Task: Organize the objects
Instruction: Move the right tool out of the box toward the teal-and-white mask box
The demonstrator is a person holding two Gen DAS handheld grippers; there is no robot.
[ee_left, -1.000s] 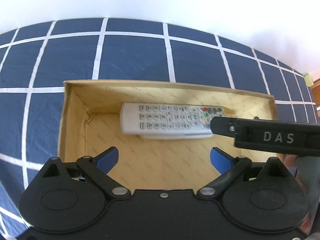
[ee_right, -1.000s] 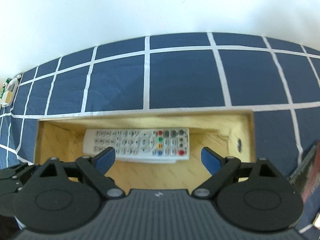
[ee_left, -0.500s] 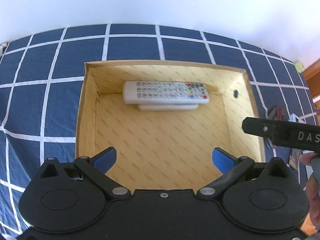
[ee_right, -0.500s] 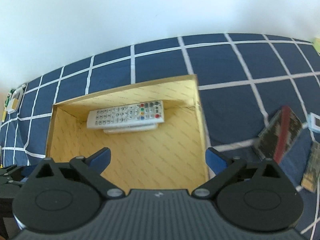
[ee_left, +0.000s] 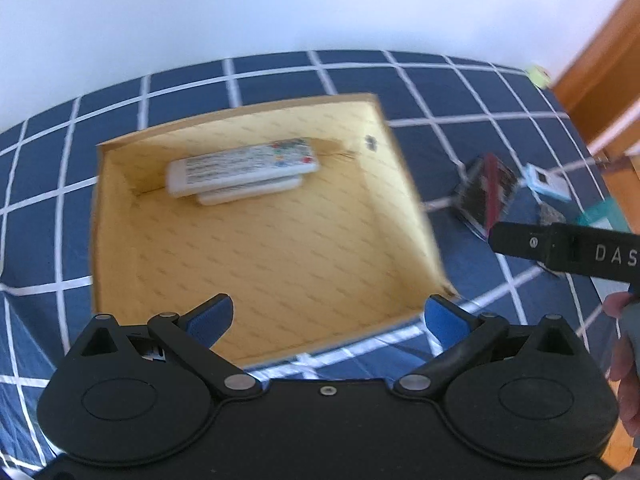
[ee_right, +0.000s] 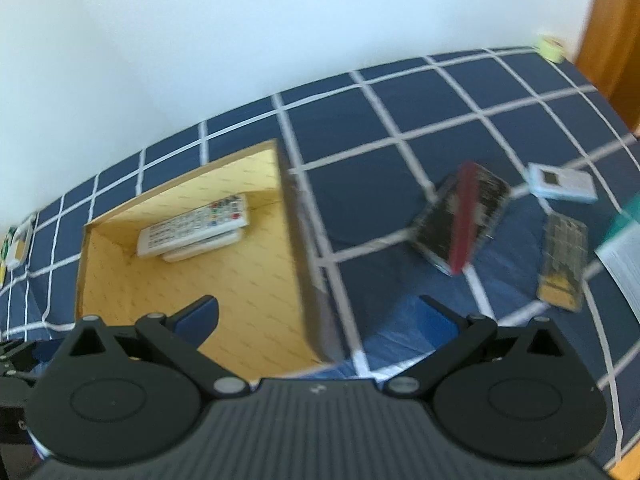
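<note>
**Left wrist view: two remotes boxed, the rest waiting on the bed**

Nearest in, the left gripper (ee_left: 328,316) has its blue pads spread wide with nothing between them, poised over the near edge of the cardboard box (ee_left: 404,184). The right gripper (ee_right: 316,316) is just as wide and just as empty, straddling the box's right wall. Against the far wall of the box a white remote (ee_left: 244,166) lies stacked on a second one, so that much looks done. To the right of the box, on the checked bedspread (ee_right: 352,192), several things are left: a black-and-red book (ee_right: 460,220), a dark yellowish remote (ee_right: 562,260), a pale blue device (ee_right: 560,182) and an open booklet (ee_right: 624,256). Beyond is a white wall (ee_right: 240,40), with wooden furniture (ee_left: 600,68) at the right.
</note>
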